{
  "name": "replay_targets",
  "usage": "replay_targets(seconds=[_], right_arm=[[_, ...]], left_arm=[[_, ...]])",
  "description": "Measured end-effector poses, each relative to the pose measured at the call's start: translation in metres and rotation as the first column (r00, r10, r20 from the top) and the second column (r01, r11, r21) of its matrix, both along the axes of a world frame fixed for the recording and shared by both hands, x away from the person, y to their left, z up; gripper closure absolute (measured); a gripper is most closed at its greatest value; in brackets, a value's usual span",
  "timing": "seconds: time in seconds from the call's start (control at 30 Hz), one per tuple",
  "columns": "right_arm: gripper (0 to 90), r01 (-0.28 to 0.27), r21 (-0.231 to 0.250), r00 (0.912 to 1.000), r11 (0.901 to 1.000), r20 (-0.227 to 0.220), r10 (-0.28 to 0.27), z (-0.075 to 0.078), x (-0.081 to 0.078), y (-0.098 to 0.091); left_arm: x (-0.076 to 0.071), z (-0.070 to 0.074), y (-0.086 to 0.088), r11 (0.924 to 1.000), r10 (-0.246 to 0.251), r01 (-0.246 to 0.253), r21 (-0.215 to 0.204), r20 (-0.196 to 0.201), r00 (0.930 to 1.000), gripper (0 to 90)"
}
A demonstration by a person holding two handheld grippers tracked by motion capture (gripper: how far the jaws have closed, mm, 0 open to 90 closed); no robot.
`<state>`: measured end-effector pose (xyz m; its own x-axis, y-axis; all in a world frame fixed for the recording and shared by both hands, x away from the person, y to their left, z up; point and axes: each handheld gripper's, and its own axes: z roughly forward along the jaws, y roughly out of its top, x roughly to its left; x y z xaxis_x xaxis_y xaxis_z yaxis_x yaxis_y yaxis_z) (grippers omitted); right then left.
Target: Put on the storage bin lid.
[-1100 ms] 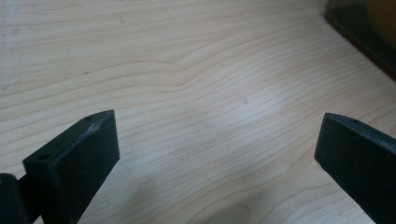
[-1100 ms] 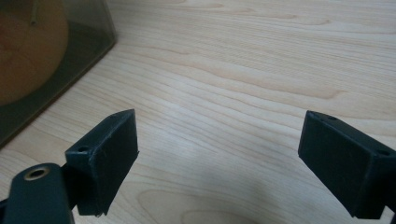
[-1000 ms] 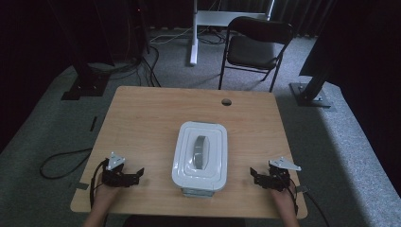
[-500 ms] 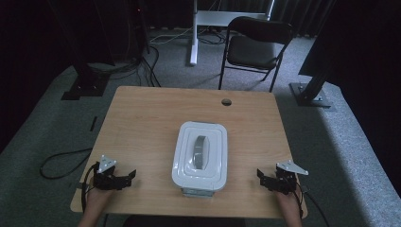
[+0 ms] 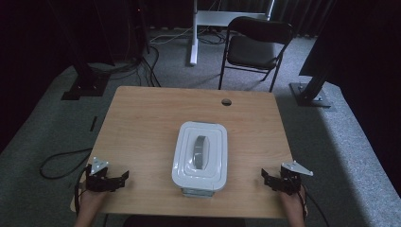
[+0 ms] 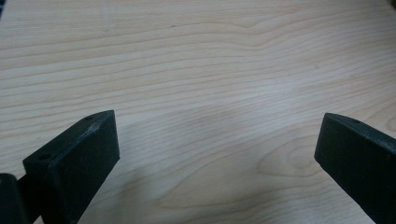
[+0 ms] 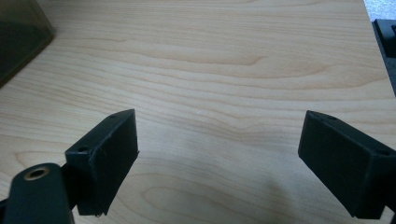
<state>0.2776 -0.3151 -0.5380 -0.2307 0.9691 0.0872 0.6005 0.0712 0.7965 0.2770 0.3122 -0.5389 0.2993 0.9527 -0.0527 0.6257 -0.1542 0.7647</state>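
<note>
A white lidded box (image 5: 200, 155) with a grey handle (image 5: 201, 152) on its lid stands in the middle of the wooden table (image 5: 142, 123), toward the near edge. My left gripper (image 5: 124, 178) rests low at the table's near left corner, open, with bare wood between its jaws (image 6: 219, 140). At the near right corner my right gripper (image 5: 265, 178) is likewise open over bare wood (image 7: 219, 140). Both sit well apart from the box. A dark corner of the box (image 7: 18, 37) shows at the upper left of the right gripper view.
A small round cable hole (image 5: 226, 101) lies near the table's far edge. Beyond the table stand a black folding chair (image 5: 253, 47), a white desk leg (image 5: 193, 33) and dark stand bases (image 5: 307, 90) on grey carpet. A cable (image 5: 61, 163) loops on the floor at left.
Both grippers have drawn back toward the near edge of the table and lowered, the left also shifting outward to the corner. The box has not moved.
</note>
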Motion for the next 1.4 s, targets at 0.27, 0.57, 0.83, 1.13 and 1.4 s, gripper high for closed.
replay_targets(seconds=[0.27,0.57,0.83,1.13,1.4], right_arm=[[11.4,0.024,-0.008,0.9994,0.9997,-0.026,-0.024,-0.005,-0.002,-0.006],[11.3,0.045,-0.050,0.9975,0.9977,-0.053,-0.048,-0.009,-0.002,-0.009],[11.4,0.065,-0.044,0.9951,0.9969,-0.072,-0.068,-0.012,-0.002,-0.014],[10.9,0.106,-0.097,0.9888,0.9896,-0.095,-0.115,-0.015,-0.002,-0.014],[11.0,0.162,-0.097,0.9806,0.9821,-0.096,-0.171,-0.015,0.001,-0.011]], left_arm=[[-0.001,-0.001,0.010,0.9992,0.041,-0.041,-0.005,-0.017,0.9990,0.5],[-0.001,-0.005,0.019,0.9976,0.070,-0.070,0.005,-0.069,0.9952,0.5],[-0.003,-0.008,0.022,0.9942,0.106,-0.103,0.029,-0.091,0.9902,0.5],[-0.003,-0.009,0.027,0.9821,0.172,-0.164,0.093,-0.089,0.9811,0.5],[-0.003,-0.009,0.024,0.9723,0.223,-0.215,0.091,-0.088,0.9708,0.5]])
